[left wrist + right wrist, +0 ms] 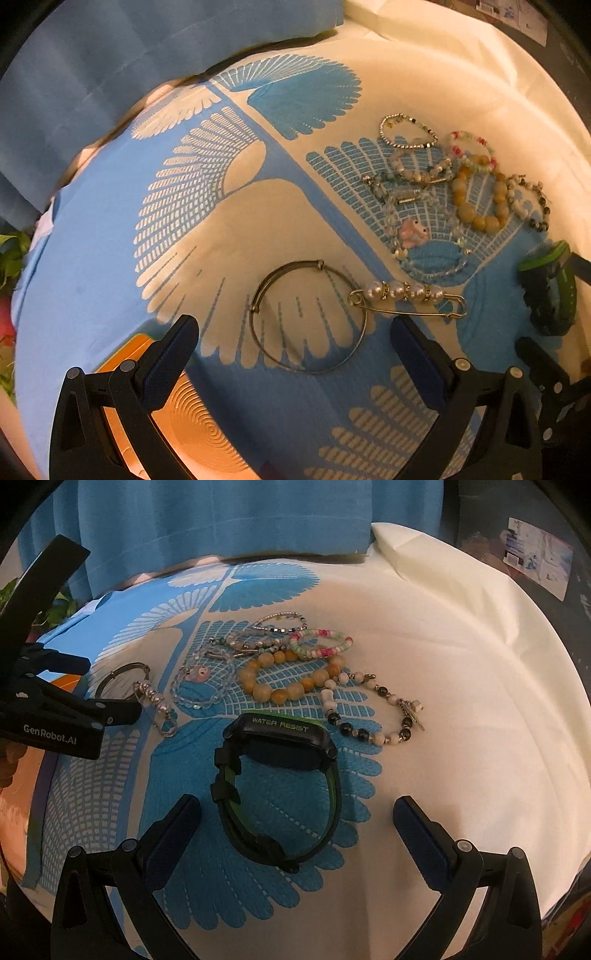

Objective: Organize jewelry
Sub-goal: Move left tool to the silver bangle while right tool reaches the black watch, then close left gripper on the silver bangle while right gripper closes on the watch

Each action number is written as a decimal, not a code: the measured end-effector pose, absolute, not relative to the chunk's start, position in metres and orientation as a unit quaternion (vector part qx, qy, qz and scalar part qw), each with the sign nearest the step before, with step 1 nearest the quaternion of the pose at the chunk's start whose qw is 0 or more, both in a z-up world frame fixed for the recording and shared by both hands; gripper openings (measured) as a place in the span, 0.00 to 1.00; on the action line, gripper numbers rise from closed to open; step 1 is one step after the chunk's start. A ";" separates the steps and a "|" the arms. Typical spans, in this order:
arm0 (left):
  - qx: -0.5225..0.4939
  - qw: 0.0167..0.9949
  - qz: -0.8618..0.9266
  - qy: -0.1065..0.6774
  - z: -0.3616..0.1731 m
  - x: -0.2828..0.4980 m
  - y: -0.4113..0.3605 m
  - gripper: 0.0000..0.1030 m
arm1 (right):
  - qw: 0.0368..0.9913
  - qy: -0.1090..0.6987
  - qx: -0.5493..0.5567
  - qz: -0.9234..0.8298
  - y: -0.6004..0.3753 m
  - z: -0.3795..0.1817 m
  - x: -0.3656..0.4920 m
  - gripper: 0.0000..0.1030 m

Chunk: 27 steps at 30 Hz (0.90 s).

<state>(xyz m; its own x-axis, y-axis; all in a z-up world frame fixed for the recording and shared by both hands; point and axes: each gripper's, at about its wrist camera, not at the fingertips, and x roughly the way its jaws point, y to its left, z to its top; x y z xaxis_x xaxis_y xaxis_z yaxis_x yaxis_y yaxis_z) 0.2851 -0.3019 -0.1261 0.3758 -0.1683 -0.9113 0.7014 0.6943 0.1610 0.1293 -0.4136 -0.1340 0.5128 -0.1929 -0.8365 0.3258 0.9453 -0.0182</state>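
My left gripper [293, 328] is open over a thin metal bangle [258, 291] lying flat between its fingers. A pearl safety pin [406, 295] overlaps the bangle's right edge. My right gripper [297, 812] is open around a black and green watch [280, 760] standing on its strap; the watch also shows in the left wrist view [550, 288]. A pile of beaded bracelets [291, 664] lies beyond the watch, with a yellow bead bracelet [480, 199] and a black and white one [373, 716]. The left gripper also shows in the right wrist view [122, 712].
A blue and cream patterned cloth [110, 258] covers the table. An orange round box [199, 428] sits under my left gripper's left finger. A blue curtain [221, 524] hangs behind. A green plant [11, 254] stands at the far left.
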 end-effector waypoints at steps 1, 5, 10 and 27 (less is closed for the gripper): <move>0.271 0.782 -0.281 0.485 -0.126 0.285 -0.301 1.00 | 0.867 0.470 0.071 -0.152 -0.414 -0.134 0.130 1.00; 0.258 0.782 -0.291 0.487 -0.128 0.289 -0.299 1.00 | 0.866 0.470 0.074 -0.157 -0.414 -0.134 0.132 1.00; 0.248 0.781 -0.296 0.491 -0.129 0.292 -0.297 1.00 | 0.867 0.465 0.076 -0.163 -0.413 -0.134 0.132 1.00; 0.230 0.779 -0.330 0.480 -0.115 0.274 -0.299 0.57 | 0.876 0.448 0.041 -0.174 -0.406 -0.123 0.129 0.49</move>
